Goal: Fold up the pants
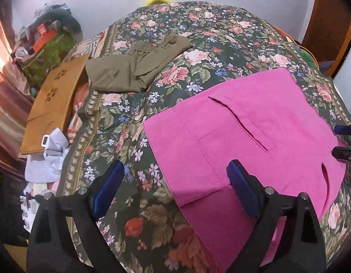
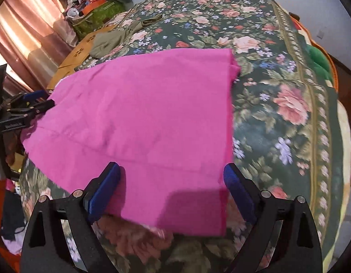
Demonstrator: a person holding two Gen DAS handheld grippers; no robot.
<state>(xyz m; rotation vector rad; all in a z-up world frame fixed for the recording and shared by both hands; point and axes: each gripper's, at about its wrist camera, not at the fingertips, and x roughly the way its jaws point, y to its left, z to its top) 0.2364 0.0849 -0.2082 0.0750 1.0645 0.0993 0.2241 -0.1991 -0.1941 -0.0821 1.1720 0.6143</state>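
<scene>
Two pants total: one pink pair being worked on, one olive pair off to the side.
Far left stuff: wooden board (image 1: 54, 104) lying along the bed's left edge, with a crumpled pale blue cloth (image 1: 48, 157) at its near end and a cluttered heap (image 1: 48, 43) further back by the pink curtains (image 2: 27, 34).
Olive pants (image 1: 134, 68): already folded into a compact bundle, sitting on the floral bedspread (image 1: 198, 45) just right of the board, well apart from the pink pair.
Pink pants (image 1: 255, 141): laid flat on the bedspread toward the right of the left wrist view, doubled over on themselves, pretty smooth. You can see one slanted pocket slit, some pocket stitching and a darker under-layer sticking out at the near edge. In the right wrist view they're a big plain pink panel (image 2: 141, 118) with a straight folded edge on the right.
Left gripper (image 1: 176, 190): one, jaws spread wide, holding nothing; its blue pad on the right side sits over the pink fabric's near corner, can't tell if it actually touches.
Right gripper (image 2: 172, 183): one, also wide open and empty, hanging above the near edge of the pink pants, both pads straddling the fabric.
</scene>
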